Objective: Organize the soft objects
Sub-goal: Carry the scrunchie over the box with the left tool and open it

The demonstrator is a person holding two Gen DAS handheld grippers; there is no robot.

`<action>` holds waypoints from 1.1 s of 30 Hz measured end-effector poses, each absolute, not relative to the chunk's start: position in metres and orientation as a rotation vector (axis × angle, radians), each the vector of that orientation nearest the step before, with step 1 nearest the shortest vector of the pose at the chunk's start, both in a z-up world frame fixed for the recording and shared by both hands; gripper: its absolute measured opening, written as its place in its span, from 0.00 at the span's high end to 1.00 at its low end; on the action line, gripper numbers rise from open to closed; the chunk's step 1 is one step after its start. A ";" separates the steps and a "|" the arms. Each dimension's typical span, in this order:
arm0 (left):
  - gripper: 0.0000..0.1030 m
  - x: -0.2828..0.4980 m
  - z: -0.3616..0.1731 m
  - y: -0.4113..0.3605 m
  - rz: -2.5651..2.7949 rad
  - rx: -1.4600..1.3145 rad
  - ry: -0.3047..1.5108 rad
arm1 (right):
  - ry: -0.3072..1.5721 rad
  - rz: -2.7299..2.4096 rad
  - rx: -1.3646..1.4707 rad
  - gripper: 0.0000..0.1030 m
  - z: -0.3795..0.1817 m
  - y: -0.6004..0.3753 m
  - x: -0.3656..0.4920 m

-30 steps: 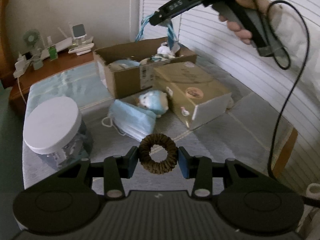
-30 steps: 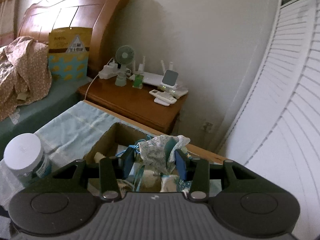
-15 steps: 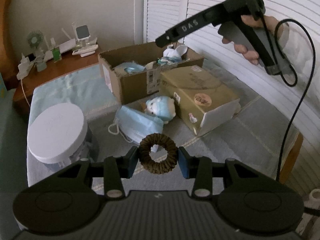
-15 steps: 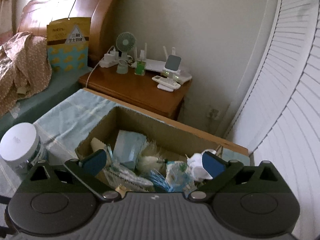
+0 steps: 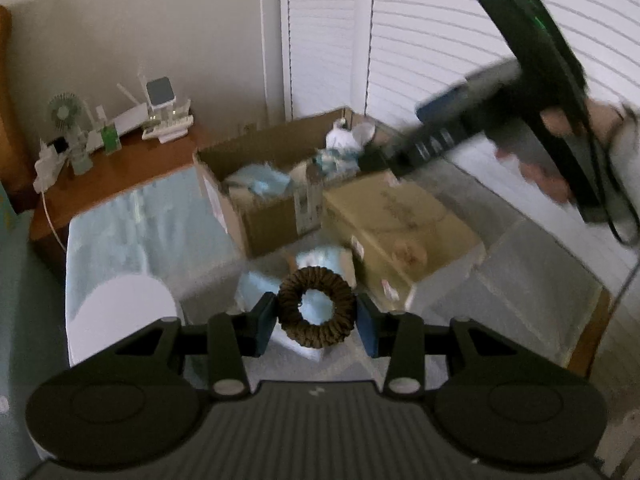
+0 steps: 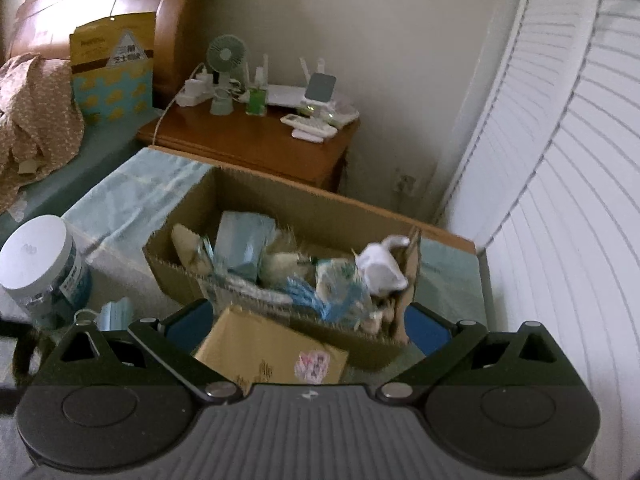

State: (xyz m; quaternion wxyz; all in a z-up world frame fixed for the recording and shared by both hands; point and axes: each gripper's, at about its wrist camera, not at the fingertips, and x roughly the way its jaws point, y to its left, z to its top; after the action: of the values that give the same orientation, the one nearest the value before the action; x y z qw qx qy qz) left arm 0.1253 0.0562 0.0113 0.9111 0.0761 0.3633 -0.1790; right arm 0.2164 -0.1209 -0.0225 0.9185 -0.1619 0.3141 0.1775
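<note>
My left gripper (image 5: 317,319) is shut on a dark brown scrunchie (image 5: 317,307) and holds it above the bed. Beyond it lie blue face masks (image 5: 256,292) and a small plush toy (image 5: 326,258). The open cardboard box (image 5: 264,208) holds several soft items. My right gripper (image 6: 308,330) is open and empty, just above the near side of that box (image 6: 320,208). In the box lie a patterned cloth (image 6: 340,280), a white sock (image 6: 380,266) and a blue mask pack (image 6: 244,240). The right gripper also shows in the left wrist view (image 5: 372,160), blurred.
A closed tan box (image 5: 400,224) lies beside the open one. A white-lidded jar (image 6: 38,264) stands at the left. A wooden nightstand (image 6: 248,144) with a fan and a router is behind. White shutter doors (image 6: 560,160) stand at the right.
My right gripper opened and dropped the patterned cloth into the box, then drew back toward the near side. My left gripper moved forward over the masks, still holding the scrunchie.
</note>
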 end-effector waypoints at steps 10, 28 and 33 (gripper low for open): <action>0.60 0.199 0.046 0.043 -0.358 0.164 0.680 | 0.654 0.302 -0.250 0.00 -0.033 -0.144 0.185; 0.17 0.315 0.040 0.005 -0.299 0.118 0.693 | 0.623 0.267 -0.119 0.00 -0.033 -0.180 0.141; 0.09 0.298 0.044 0.010 -0.304 0.113 0.669 | 0.616 0.263 -0.107 0.00 -0.032 -0.183 0.137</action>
State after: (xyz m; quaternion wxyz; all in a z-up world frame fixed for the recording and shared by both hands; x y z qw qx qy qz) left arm 0.2984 0.0100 0.0438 0.9316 0.0552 0.3271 -0.1485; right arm 0.1374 -0.1829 -0.0324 0.9431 -0.0523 0.3020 0.1290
